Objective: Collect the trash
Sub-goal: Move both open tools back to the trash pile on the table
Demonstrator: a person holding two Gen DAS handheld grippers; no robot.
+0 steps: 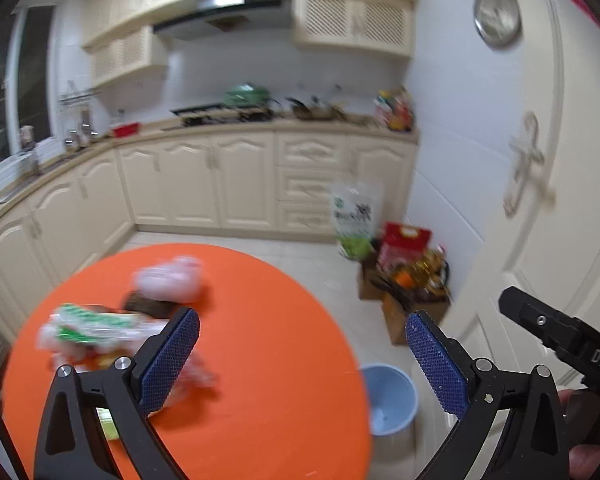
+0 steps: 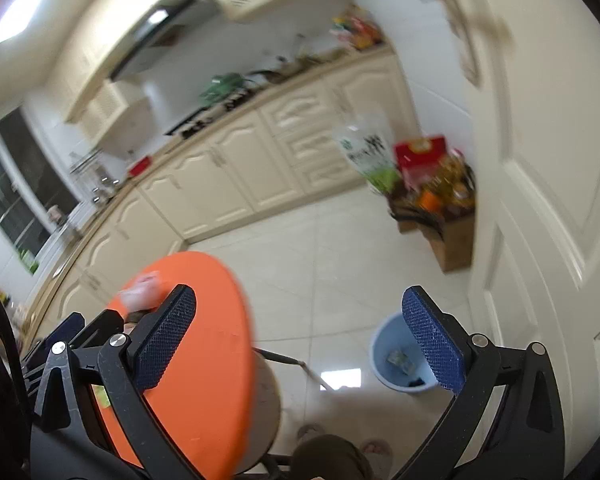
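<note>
Above the orange table [image 1: 260, 340], both tools gape empty: left tool [image 1: 302, 360], right tool [image 2: 298, 340].

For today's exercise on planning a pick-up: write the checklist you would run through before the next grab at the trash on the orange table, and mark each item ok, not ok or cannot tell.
1. Left gripper open, nothing between its fingers: ok.
2. Right gripper open and empty: ok.
3. Blue bin upright on the floor beside the orange table, mouth unobstructed: ok.
4. Trash left on the table: green-and-white wrapper and pink crumpled bag: ok.
5. Sharp view of the wrapper for aiming: not ok, it is blurred.
6. Whether the dark item under the pink bag is trash: cannot tell.
</note>
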